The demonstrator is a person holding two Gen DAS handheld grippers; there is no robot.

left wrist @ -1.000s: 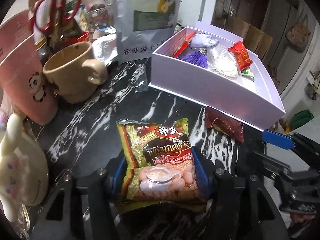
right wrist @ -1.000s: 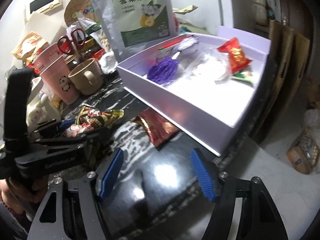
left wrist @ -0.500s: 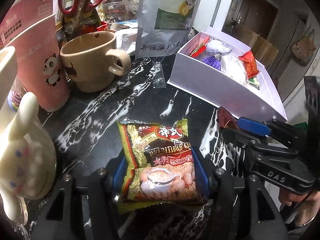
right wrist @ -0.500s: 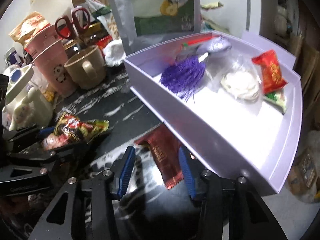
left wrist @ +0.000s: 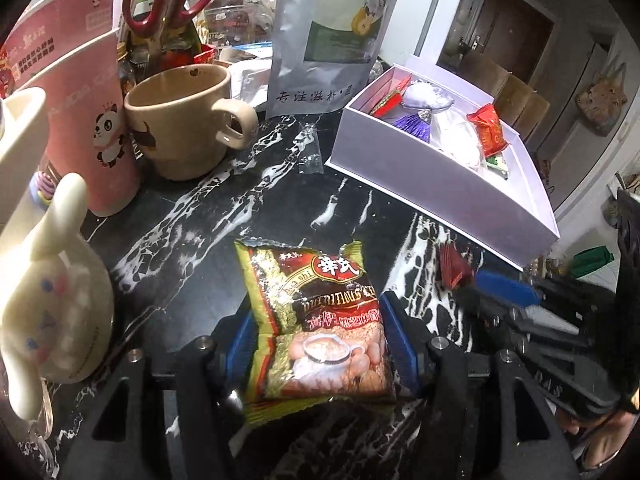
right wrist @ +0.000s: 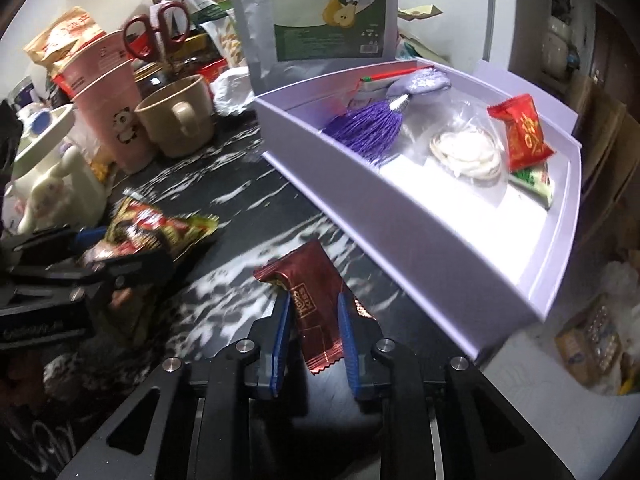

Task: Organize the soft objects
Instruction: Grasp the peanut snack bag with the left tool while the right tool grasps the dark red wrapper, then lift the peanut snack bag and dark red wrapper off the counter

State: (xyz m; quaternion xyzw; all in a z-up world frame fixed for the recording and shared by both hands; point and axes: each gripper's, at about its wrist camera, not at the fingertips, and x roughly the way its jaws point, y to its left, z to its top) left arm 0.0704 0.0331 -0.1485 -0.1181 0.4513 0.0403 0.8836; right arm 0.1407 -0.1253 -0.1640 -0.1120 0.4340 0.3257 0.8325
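Right gripper (right wrist: 310, 330) has just closed onto the red packet (right wrist: 308, 300); left gripper (left wrist: 316, 334) pinches the cereal sachet (left wrist: 320, 320).

Dim indoor light; white glare streaks on glossy black marble tabletop (left wrist: 192, 240); fisheye bending, dark vignetted corners; motion blur at left of right view.

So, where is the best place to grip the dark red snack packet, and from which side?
Grip the dark red snack packet across its narrow width, near the middle, coming steeply from above at its near crimped end. It lies flat on the marble table beside the lilac box, so the long edges are free. The right gripper has just closed on it this way.
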